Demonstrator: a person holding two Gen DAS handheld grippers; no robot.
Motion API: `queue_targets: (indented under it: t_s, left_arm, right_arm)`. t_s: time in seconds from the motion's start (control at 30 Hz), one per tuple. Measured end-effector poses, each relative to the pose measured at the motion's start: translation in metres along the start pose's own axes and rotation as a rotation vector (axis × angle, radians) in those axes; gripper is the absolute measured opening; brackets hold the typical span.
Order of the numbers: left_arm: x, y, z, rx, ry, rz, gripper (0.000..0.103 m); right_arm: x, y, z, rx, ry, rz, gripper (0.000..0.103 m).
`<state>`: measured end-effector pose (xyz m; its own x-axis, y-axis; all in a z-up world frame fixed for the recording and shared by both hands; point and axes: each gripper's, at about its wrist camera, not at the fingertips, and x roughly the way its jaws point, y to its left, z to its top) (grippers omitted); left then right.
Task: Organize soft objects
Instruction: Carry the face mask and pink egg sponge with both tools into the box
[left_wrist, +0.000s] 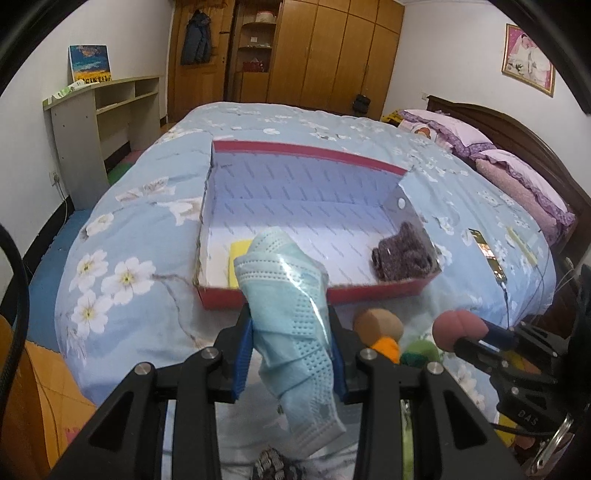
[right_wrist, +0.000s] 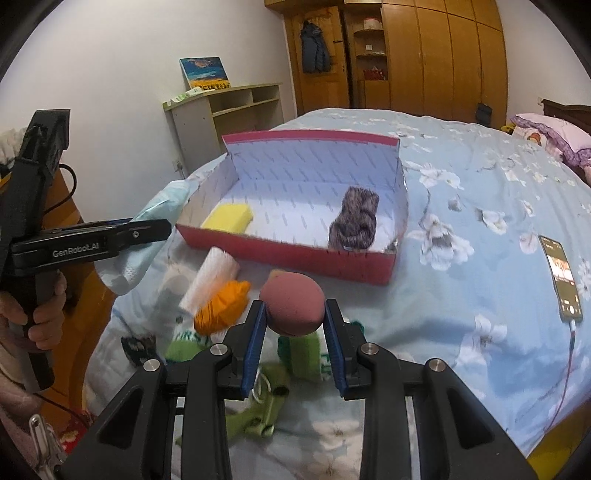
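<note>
Blue pads of the left gripper (left_wrist: 291, 347) pinch a crumpled pale-blue disposable face mask (left_wrist: 291, 314), held above the flowered blue bedspread (left_wrist: 122, 229) just in front of the red cardboard box with a white lining (left_wrist: 306, 295). The right gripper (right_wrist: 295, 332) clamps a dusty-pink foam ball (right_wrist: 291, 302) near the same box. Inside lie a yellow sponge block (right_wrist: 229, 218) and a rolled purple-grey knit piece (right_wrist: 354, 218).
</note>
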<state>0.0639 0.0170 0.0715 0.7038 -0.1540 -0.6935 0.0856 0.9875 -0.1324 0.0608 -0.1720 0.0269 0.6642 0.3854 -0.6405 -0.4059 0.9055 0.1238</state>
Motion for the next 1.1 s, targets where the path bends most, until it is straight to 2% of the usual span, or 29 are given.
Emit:
queue_targets:
  t_s: [0.6, 1.1]
  left_arm:
    - [0.040, 0.011, 0.054, 0.017, -0.024, 0.055, 0.037]
    - [0.080, 0.021, 0.091, -0.006, -0.056, 0.069, 0.037]
  right_arm:
    - [0.031, -0.003, 0.041, -0.008, -0.013, 0.029, 0.033]
    - [0.058, -0.002, 0.063, -0.017, -0.015, 0.017, 0.033]
